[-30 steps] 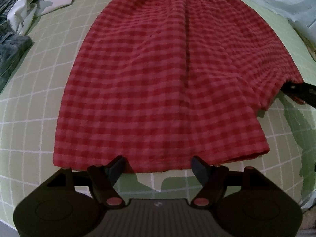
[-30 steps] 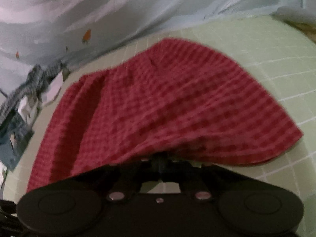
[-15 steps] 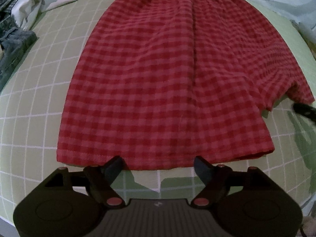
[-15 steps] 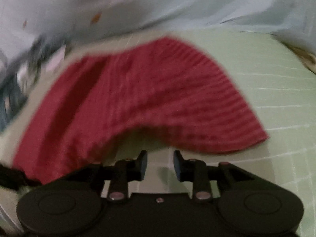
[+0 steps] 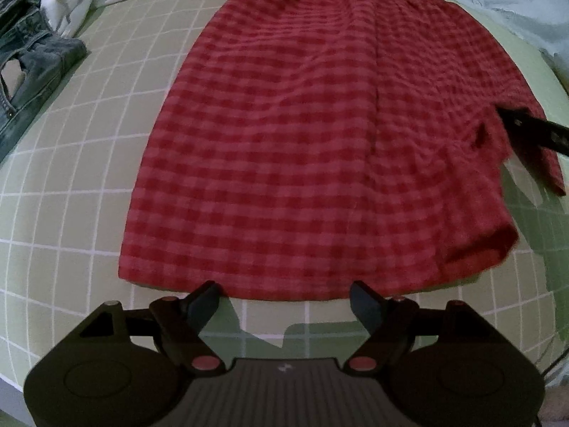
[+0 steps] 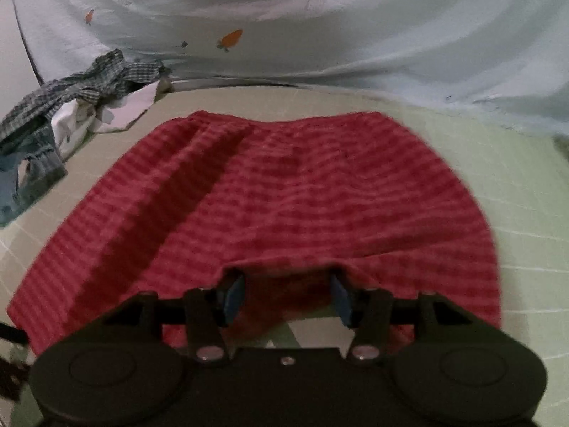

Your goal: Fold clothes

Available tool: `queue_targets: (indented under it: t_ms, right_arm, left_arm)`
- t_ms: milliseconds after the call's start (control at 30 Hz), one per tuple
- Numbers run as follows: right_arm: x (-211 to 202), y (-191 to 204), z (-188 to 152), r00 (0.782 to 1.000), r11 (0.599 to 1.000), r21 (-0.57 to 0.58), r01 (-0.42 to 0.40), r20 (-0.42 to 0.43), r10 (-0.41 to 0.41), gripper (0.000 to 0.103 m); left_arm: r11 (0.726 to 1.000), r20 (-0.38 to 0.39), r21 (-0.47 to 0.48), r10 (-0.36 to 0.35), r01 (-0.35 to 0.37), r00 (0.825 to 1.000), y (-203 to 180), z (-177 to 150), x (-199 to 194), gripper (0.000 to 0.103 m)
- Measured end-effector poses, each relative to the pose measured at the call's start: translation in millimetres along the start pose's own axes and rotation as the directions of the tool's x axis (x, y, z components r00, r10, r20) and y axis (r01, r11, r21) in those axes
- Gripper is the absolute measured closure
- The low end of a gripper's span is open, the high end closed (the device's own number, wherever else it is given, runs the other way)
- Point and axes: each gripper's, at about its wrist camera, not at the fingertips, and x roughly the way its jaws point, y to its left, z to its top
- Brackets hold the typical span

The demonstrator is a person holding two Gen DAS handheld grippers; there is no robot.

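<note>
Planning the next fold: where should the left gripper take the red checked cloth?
Grip the near hem of the red checked cloth, coming in low from the near side. That edge lies flat and straight just ahead of the open left gripper, on the green grid mat.

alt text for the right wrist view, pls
The right gripper, jaws open, has pushed into the near edge of a red checked garment spread on a green grid mat, the cloth draped over its fingertips. A heap of other clothes lies far left, before pale blue sheeting.
</note>
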Motion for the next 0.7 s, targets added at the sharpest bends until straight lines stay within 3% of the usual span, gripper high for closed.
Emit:
queue_targets:
  t_ms: [100, 233, 333, 367, 433, 700]
  right_arm:
    - [17.2, 2.5, -4.3, 0.998, 0.999, 0.035, 0.024, -0.052, -0.022, 0.047]
    - [14.8, 4.4, -10.8, 0.998, 0.995, 0.093, 0.033, -0.051, -0.029, 0.045]
    - [11.6, 6.0, -14.4, 0.999, 0.993, 0.116, 0.027, -0.045, -0.022, 0.072]
    - [9.6, 6.4, -15.4, 0.999, 0.993, 0.114, 0.034, -0.041, -0.030, 0.088]
    - [3.6, 5.5, -17.9, 0.999, 0.992, 0.122, 0.039, -0.032, -0.036, 0.100]
    - [-60.5, 2.9, -34.9, 0.994, 0.979, 0.183, 0.092, 0.037, -0.100, 0.103]
  left_arm:
    - [1.000, -0.003, 0.017, 0.000, 0.000, 1.000, -0.6, -1.0, -1.0, 0.020]
    - [1.000, -0.005, 0.027, -0.002, 0.002, 1.000, -0.5, -0.9, -3.8, 0.019]
    - [1.000, -0.006, 0.029, -0.005, 0.005, 1.000, 0.3, 0.2, -3.9, 0.018]
    - [1.000, -0.007, 0.031, -0.005, 0.005, 1.000, -4.8, -0.2, 0.2, 0.018]
    - [0.999, -0.007, 0.035, -0.005, 0.006, 1.000, -14.0, -1.2, 7.2, 0.018]
    - [0.999, 0.000, 0.034, -0.019, 0.019, 1.000, -3.3, 1.3, 8.3, 0.018]
